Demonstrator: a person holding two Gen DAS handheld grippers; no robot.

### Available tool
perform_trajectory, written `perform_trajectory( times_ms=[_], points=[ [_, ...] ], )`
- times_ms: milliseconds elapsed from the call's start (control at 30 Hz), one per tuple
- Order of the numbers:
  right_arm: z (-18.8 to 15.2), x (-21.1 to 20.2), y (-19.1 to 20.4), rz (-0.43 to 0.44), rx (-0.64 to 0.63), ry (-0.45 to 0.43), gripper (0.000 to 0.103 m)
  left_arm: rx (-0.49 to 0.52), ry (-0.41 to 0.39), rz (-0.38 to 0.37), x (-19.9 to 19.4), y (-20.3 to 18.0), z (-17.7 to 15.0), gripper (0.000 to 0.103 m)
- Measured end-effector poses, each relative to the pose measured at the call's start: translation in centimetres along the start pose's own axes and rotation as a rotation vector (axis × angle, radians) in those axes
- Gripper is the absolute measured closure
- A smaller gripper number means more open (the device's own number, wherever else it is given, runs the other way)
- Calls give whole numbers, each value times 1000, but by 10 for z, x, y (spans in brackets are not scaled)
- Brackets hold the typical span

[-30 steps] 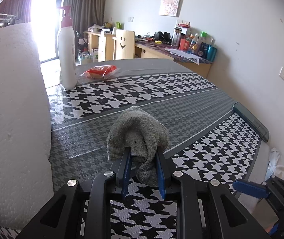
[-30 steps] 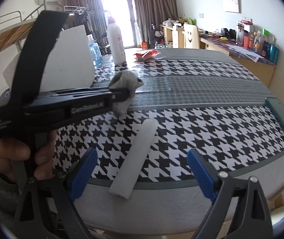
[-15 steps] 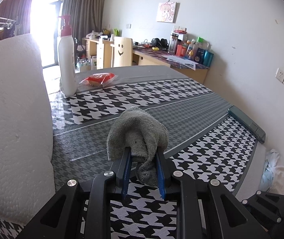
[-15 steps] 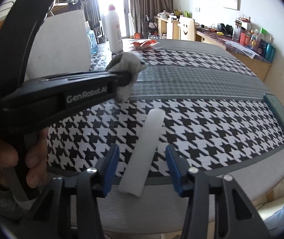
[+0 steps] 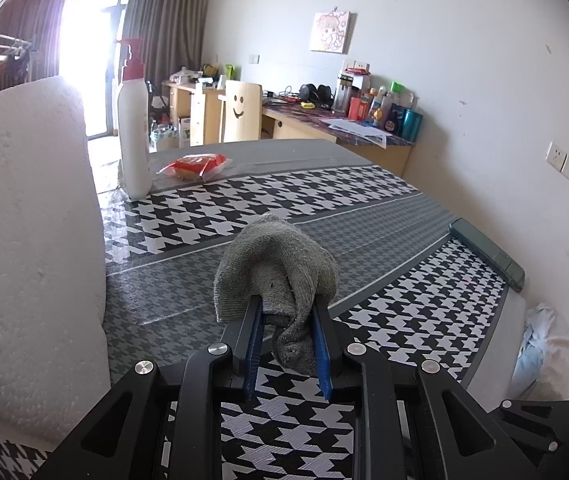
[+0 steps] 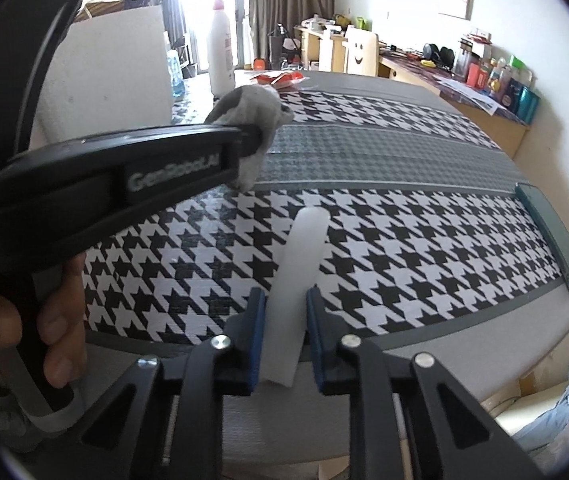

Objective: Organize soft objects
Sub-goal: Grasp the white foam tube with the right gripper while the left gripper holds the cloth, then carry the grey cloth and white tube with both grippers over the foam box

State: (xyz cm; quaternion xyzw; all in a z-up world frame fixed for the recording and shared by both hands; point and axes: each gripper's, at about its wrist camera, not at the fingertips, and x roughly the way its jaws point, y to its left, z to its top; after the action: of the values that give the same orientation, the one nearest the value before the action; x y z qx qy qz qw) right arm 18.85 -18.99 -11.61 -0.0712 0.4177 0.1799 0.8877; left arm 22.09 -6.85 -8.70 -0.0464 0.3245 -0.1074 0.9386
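Observation:
My left gripper is shut on a grey sock and holds it above the houndstooth table. The sock also shows in the right wrist view, hanging from the left gripper's black body. A white foam stick lies on the table's front part. My right gripper has its blue pads close on either side of the stick's near end; whether they grip it I cannot tell for sure.
A big white foam block stands on the left of the table. A white pump bottle and a red packet are at the far end. A green-grey bar lies along the right edge. Crumpled cloth lies on the floor at the right.
My right gripper moved forward over the stick's near end and its jaws narrowed from wide open to close around the stick. The left gripper kept its hold on the sock.

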Motion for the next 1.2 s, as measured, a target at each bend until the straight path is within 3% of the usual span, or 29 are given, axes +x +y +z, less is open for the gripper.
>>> perform_trajectory(
  times_ms=[133, 1200],
  points=[
    [4, -7, -7, 38, 26, -23, 87, 2, -12, -3, -5, 0, 2, 78],
    [29, -34, -31, 54, 66, -163, 87, 71, -151, 11, -79, -13, 13, 78]
  ],
)
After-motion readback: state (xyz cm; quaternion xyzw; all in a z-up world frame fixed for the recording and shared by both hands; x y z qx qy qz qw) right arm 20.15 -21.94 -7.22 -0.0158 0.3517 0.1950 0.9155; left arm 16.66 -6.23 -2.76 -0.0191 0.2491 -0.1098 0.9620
